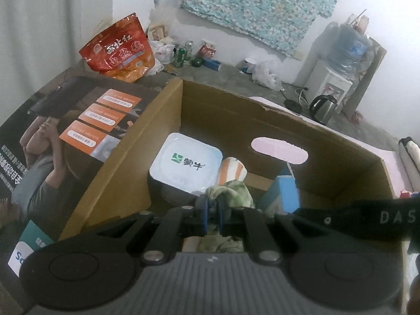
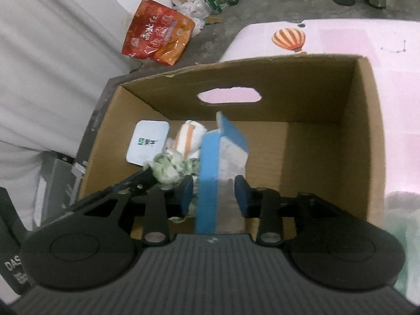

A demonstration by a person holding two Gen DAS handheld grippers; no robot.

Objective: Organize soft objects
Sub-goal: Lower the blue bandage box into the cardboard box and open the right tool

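Pink sheet (balloon print), grey floor, white walls.

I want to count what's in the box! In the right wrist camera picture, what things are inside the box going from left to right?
White tub with the green logo → green and white cloth → white and orange roll → blue and white carton, then bare cardboard box floor.
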